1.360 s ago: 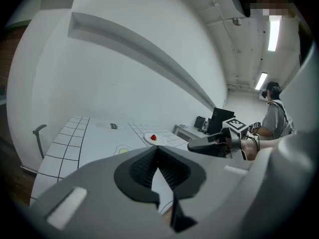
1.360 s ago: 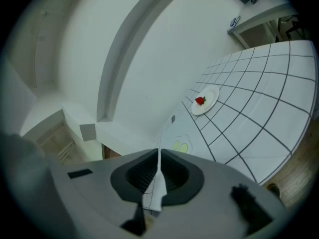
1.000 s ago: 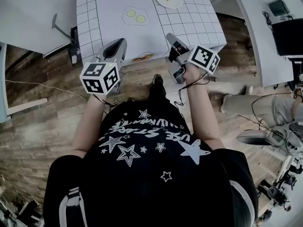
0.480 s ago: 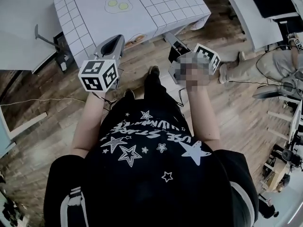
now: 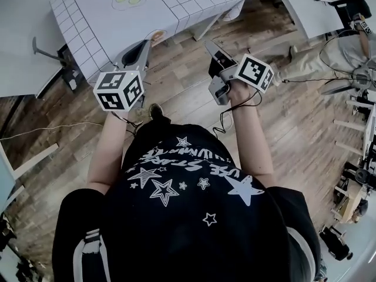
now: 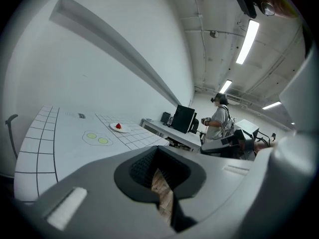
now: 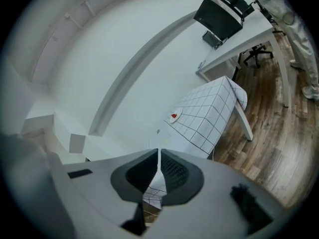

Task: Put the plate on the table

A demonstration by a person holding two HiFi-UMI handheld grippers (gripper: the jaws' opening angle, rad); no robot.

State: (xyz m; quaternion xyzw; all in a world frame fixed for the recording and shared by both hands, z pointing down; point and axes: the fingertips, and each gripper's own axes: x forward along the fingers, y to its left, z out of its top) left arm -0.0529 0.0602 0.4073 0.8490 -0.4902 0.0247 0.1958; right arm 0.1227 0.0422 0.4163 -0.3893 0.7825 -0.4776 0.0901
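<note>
The white plate (image 6: 118, 127) with a small red thing on it lies on the grid-patterned table (image 6: 45, 148), far beyond my left gripper (image 6: 156, 151). The right gripper view also shows the plate (image 7: 174, 116) on the table (image 7: 209, 118), well ahead of my right gripper (image 7: 158, 153). The head view cuts the plate off; only the table's near part (image 5: 176, 10) and the fried-egg print (image 5: 129, 0) show. Both grippers, left (image 5: 143, 49) and right (image 5: 211, 46), hang over the wooden floor short of the table. Their jaws are shut with nothing between them.
A person (image 5: 329, 51) sits on the floor at the right near cables and stands. White desks with a monitor (image 6: 183, 118) and a standing person (image 6: 219, 118) lie beyond the table. A chair (image 5: 50, 51) stands at the table's left.
The table has slid toward the top left of the head view and the plate has left that view. Both grippers stay shut at about the same height.
</note>
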